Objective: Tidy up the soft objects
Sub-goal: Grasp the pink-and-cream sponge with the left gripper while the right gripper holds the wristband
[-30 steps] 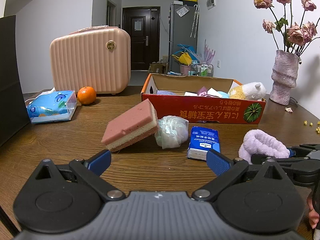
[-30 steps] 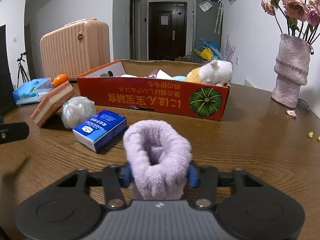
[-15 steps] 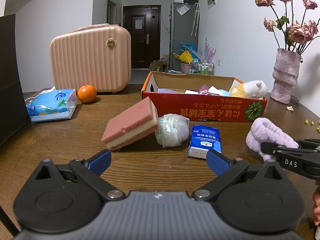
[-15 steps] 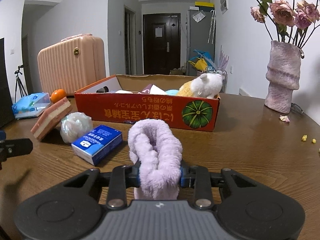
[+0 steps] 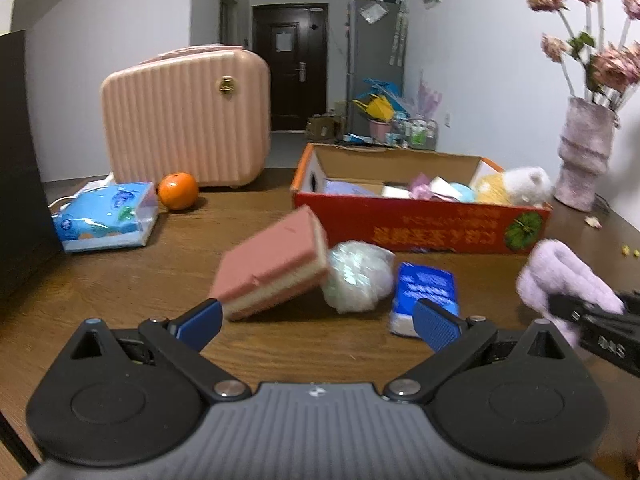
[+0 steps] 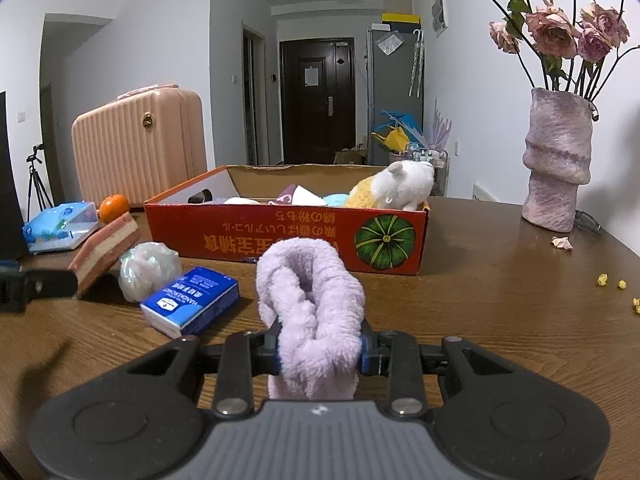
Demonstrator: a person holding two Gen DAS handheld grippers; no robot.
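Observation:
My right gripper (image 6: 320,354) is shut on a fluffy lilac headband (image 6: 312,300), held above the table in front of the orange cardboard box (image 6: 288,236); the headband also shows in the left wrist view (image 5: 560,280). The box (image 5: 420,224) holds a plush toy (image 6: 396,188) and other soft items. My left gripper (image 5: 316,320) is open and empty, low over the table. Ahead of it a pink sponge (image 5: 272,276) leans on a pale mesh ball (image 5: 356,280), beside a blue tissue pack (image 5: 424,292).
A pink suitcase (image 5: 188,116), an orange (image 5: 178,191) and a blue tissue bag (image 5: 108,216) stand at the back left. A purple vase (image 6: 558,168) with dried roses stands at the right. Crumbs (image 6: 612,282) lie on the table's right side.
My right gripper has risen with the headband and moved closer to the box. My left gripper has moved slightly forward toward the sponge.

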